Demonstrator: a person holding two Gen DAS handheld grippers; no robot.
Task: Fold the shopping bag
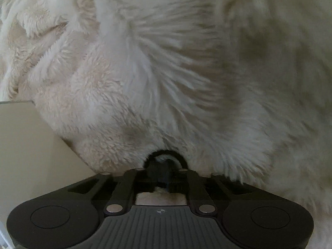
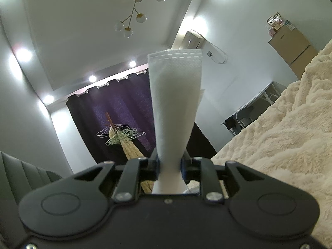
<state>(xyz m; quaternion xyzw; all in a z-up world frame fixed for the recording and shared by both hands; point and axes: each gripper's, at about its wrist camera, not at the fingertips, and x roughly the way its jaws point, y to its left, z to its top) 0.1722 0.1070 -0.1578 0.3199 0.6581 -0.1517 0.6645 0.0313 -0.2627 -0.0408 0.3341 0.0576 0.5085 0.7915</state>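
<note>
In the right wrist view my right gripper (image 2: 169, 164) is shut on a white non-woven shopping bag (image 2: 175, 103). The pinched part sticks straight up from between the fingers, with a stitched hem at its top. The gripper is tilted upward toward the ceiling. In the left wrist view my left gripper (image 1: 160, 171) is pressed into the cream fluffy blanket (image 1: 166, 72). Its fingers are close together and buried in the fur. A small bit of white material shows between them; I cannot tell whether it is the bag.
The fluffy blanket (image 2: 280, 134) covers the bed at the right of the right wrist view. A flat beige surface (image 1: 25, 145) lies at the left of the left wrist view. Farther off are a dark purple curtain (image 2: 116, 116), a rack of hangers (image 2: 120, 134) and a white desk (image 2: 255, 103).
</note>
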